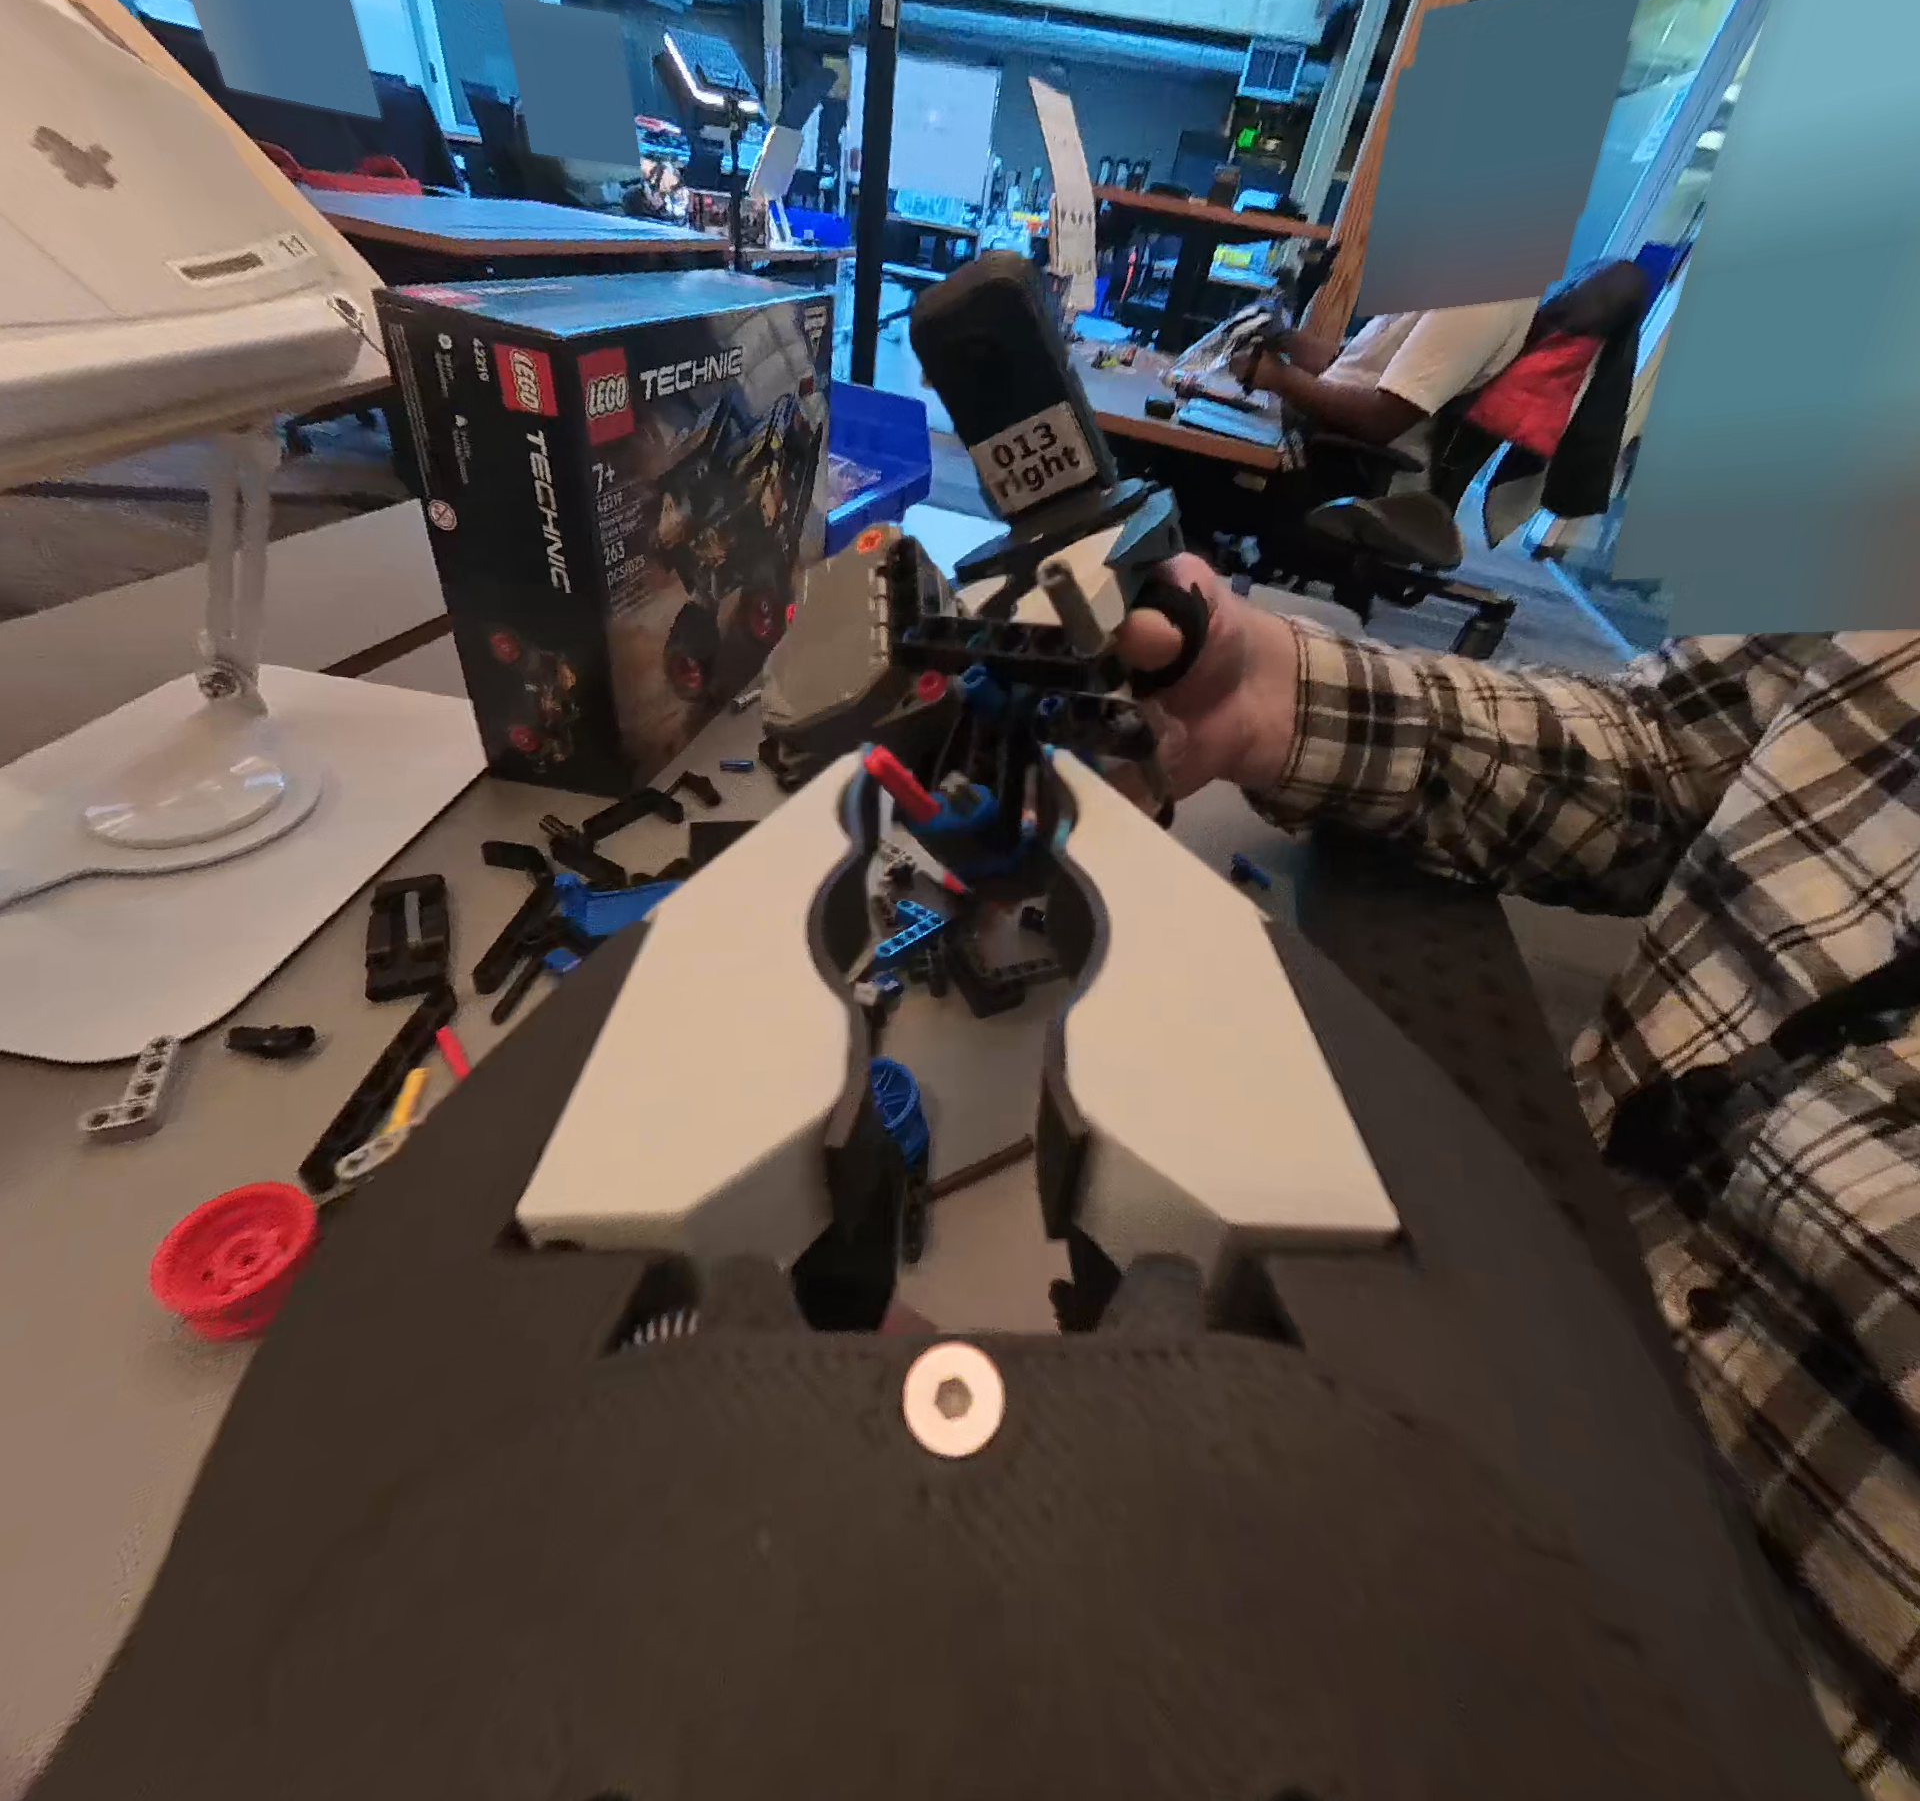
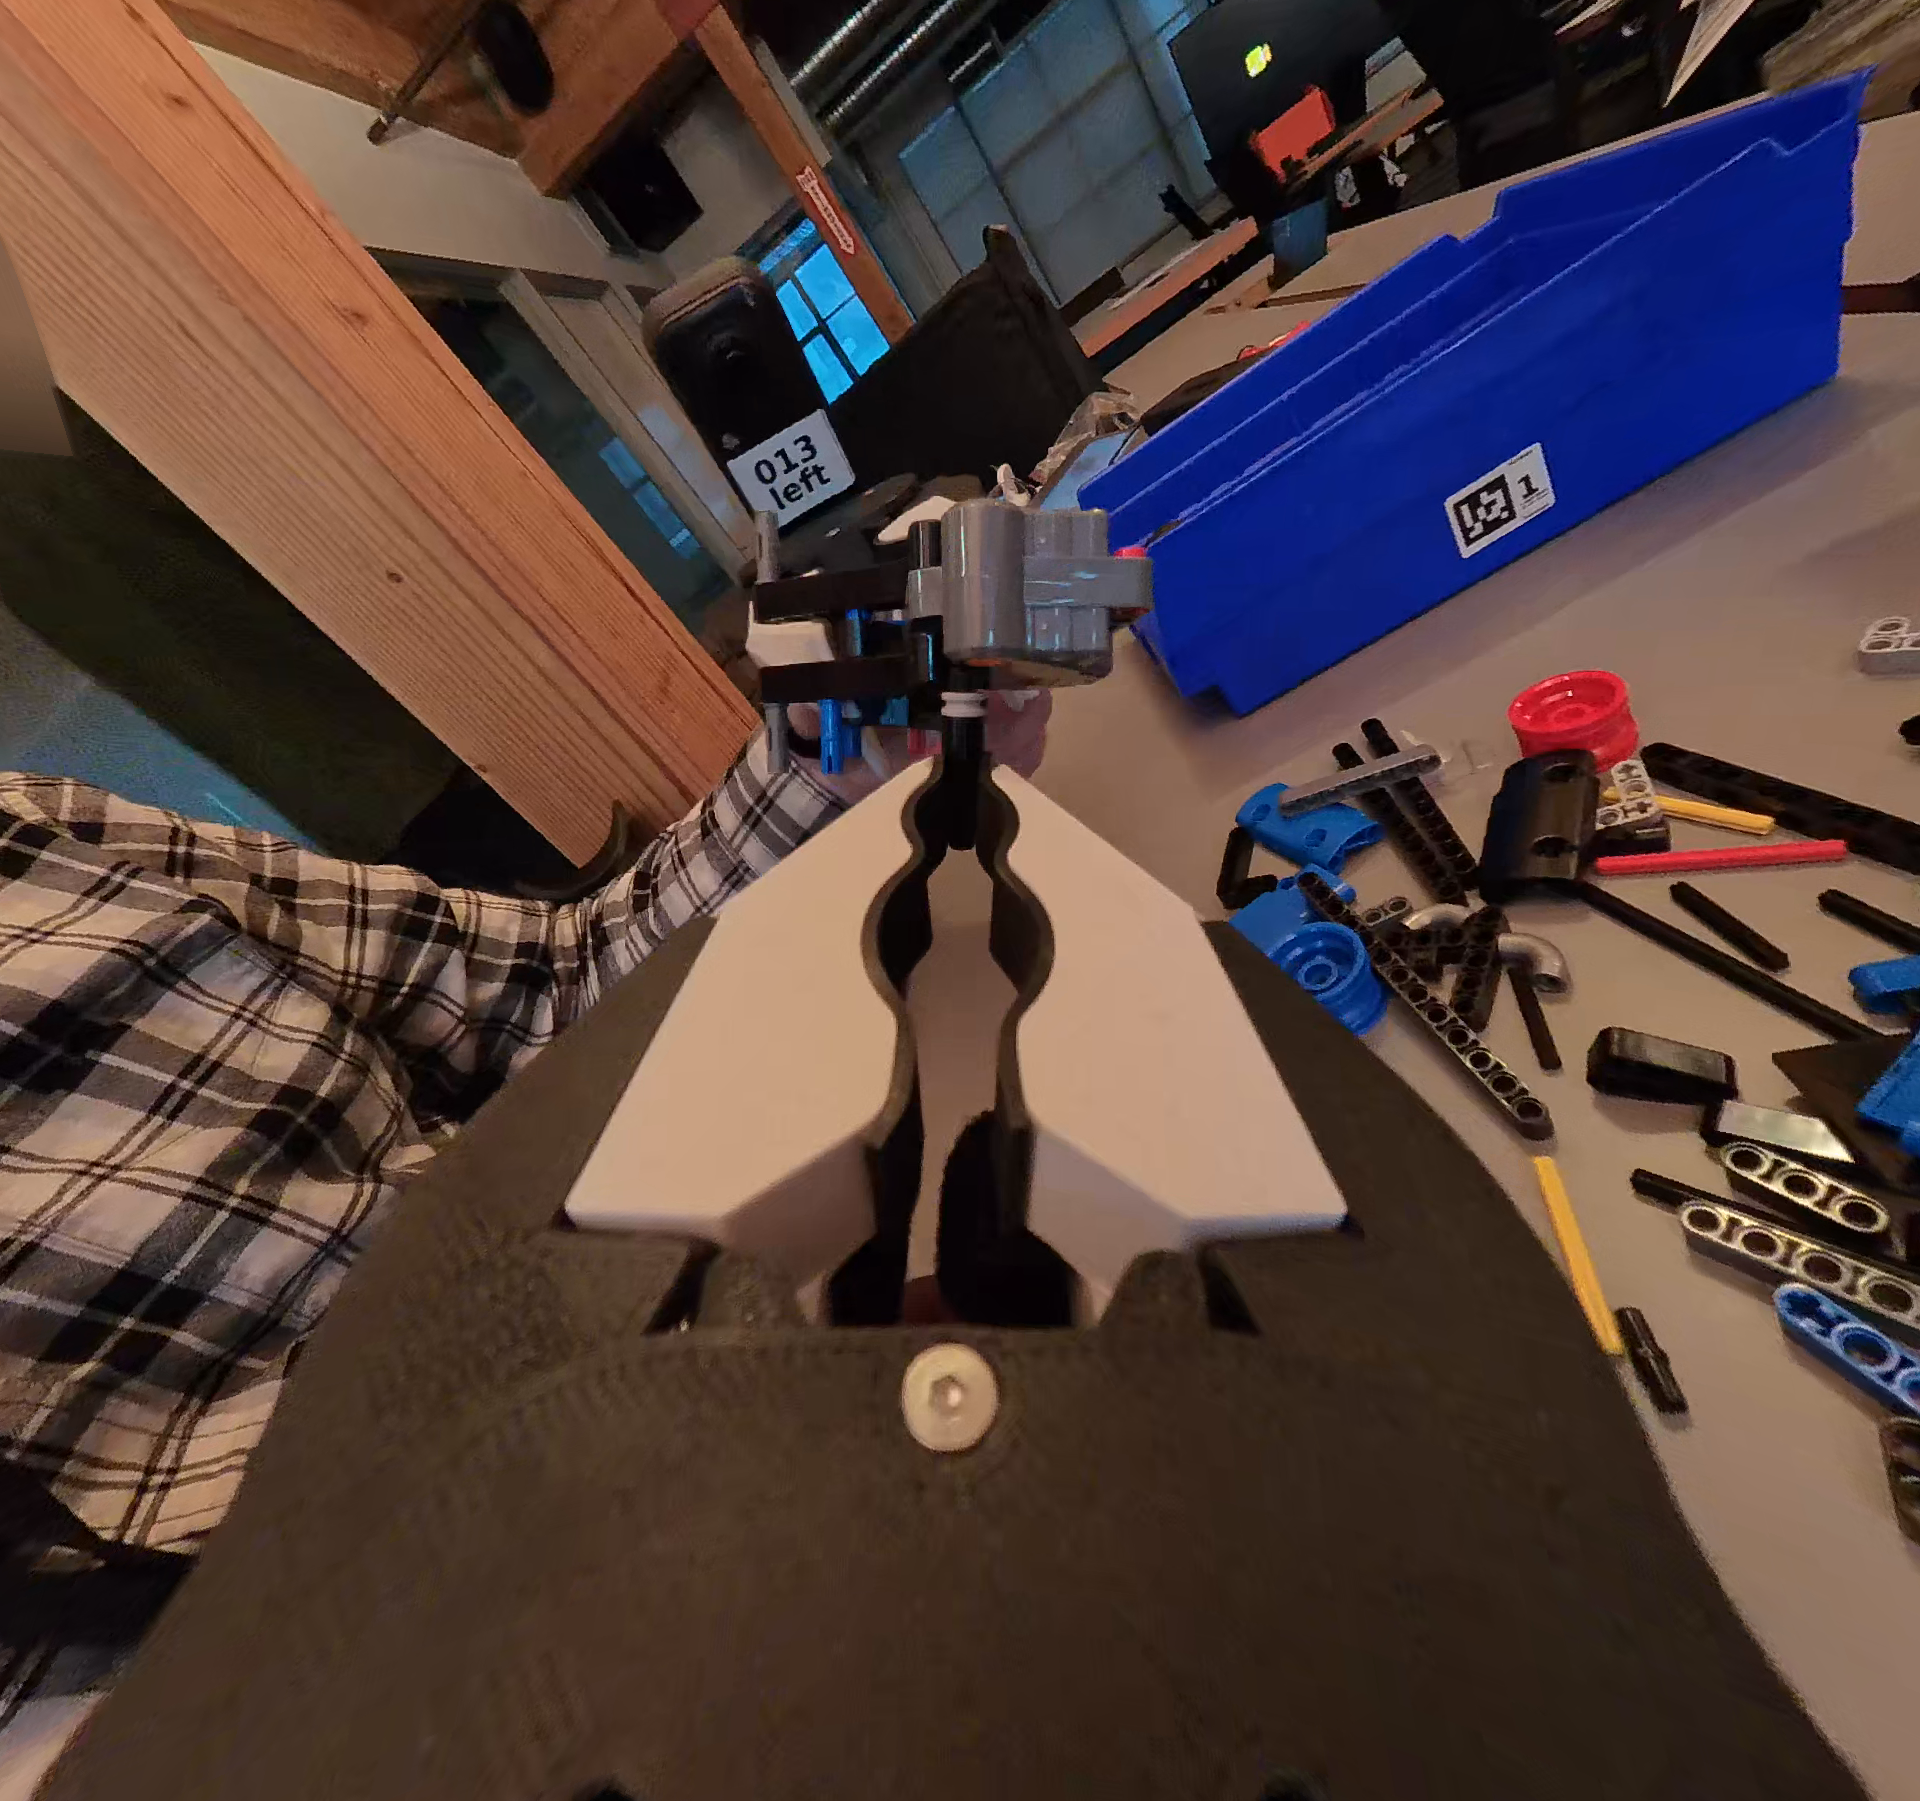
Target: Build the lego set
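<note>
— Holding the toy build [image 2: 935,608] up over the table [image 2: 1351,764], between both tools. Right hand-held gripper [image 2: 961,801] pinched tight on its black stick.

— And the left hand-held gripper [image 1: 961,795]?

— Squeezing the build's blue and black part. Loose pieces [image 2: 1455,920] spread on the table, near a blue bin [image 2: 1507,349]. Red wheel [image 1: 234,1258] lying apart.

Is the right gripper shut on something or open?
Shut: the right gripper pinches a black axle sticking out of the Lego assembly, its fingers nearly touching.
</note>
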Motion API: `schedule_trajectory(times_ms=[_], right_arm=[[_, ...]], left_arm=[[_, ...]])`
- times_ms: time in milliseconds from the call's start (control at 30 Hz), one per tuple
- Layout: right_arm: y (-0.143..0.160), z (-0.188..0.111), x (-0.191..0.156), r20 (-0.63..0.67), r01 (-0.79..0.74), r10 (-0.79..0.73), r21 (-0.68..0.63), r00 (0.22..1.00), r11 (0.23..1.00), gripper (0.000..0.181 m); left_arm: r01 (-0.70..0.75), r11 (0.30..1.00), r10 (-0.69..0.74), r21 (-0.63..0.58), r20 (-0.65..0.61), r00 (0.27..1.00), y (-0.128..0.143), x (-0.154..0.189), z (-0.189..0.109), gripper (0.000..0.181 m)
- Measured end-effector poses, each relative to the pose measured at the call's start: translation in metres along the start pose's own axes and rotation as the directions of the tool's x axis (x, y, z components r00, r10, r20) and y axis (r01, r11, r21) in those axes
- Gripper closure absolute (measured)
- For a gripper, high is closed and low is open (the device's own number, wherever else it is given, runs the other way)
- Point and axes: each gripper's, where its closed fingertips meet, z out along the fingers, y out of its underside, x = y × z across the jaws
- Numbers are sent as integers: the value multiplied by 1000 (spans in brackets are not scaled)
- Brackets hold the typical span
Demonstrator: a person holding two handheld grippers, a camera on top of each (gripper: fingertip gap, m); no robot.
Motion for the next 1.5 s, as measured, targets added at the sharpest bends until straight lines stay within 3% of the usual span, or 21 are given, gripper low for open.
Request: schedule_trajectory(times_ms=[233,467,667,767,833,867,1033,1167,1267,1333,1433,1500], right_arm=[[-13,-4,1,-19,-3,5,69,1000,998,179],[-27,-8,-1,-29,1,3,153,1000,988,160],[-22,-8,14,-210,157,-136,89,968,984,156],[-26,-19,22,-363,326,-299,15,882,945,155],[-31,-24,19,-473,524,-504,-100,723,846,157],[-31,-21,12,-486,604,-592,-154,642,782,164],[-14,20,-37,-397,811,-821,-253,410,528,169],[-13,43,-42,-449,840,-860,-345,244,418,172],[-13,44,-24,-506,799,-837,-406,208,444,181],[-14,45,-22,-526,788,-819,-394,230,474,171],[-20,42,-27,-553,806,-816,-401,166,436,173],[-14,47,-23,-534,786,-816,-396,223,474,174]], left_arm=[[219,969,-207,117,-110,972,-16,2,6,165],[415,854,-346,315,-252,904,-42,2,7,166],[420,833,-368,361,-207,907,-45,-2,13,165],[436,796,-414,420,-146,898,-48,-14,3,165],[473,744,-468,471,-138,873,-48,-18,-4,166],[482,725,-493,492,-117,862,-46,-21,-6,165],[495,646,-584,581,-41,811,-30,-26,-9,166],[469,620,-607,628,6,795,-25,-22,-4,166],[434,608,-620,665,55,783,-25,-25,-5,167],[418,597,-624,684,70,778,-24,-27,-6,167],[375,583,-617,721,93,781,-28,-29,-12,167],[368,586,-614,721,100,783,-30,-28,-12,167]])
